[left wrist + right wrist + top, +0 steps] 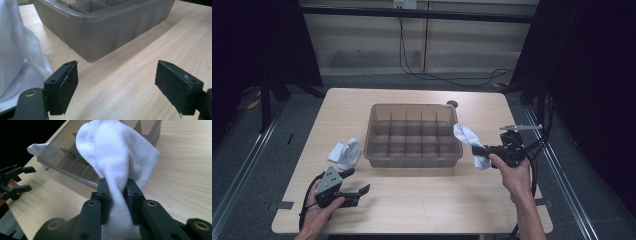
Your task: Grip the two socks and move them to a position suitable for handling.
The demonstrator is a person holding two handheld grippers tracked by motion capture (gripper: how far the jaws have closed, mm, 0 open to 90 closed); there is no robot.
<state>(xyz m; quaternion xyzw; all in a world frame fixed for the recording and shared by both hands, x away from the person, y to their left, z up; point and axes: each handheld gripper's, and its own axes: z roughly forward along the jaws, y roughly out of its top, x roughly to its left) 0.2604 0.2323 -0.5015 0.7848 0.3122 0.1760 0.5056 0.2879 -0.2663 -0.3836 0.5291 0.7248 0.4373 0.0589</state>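
White sock (472, 145), soft and light, seen from the high view hanging limp from the right gripper (479, 149) just beside the right wall of the grey divided bin (412, 159); second sock (346, 152) crumpled on the table (422, 200) left of the bin. From the left gripper view: left gripper (116, 85) wide open, holding nothing, near that second sock (17, 50). From the right gripper view: jaws pinched tight on bunched sock (117, 157); likely best gripped mid-fold, since floppy.
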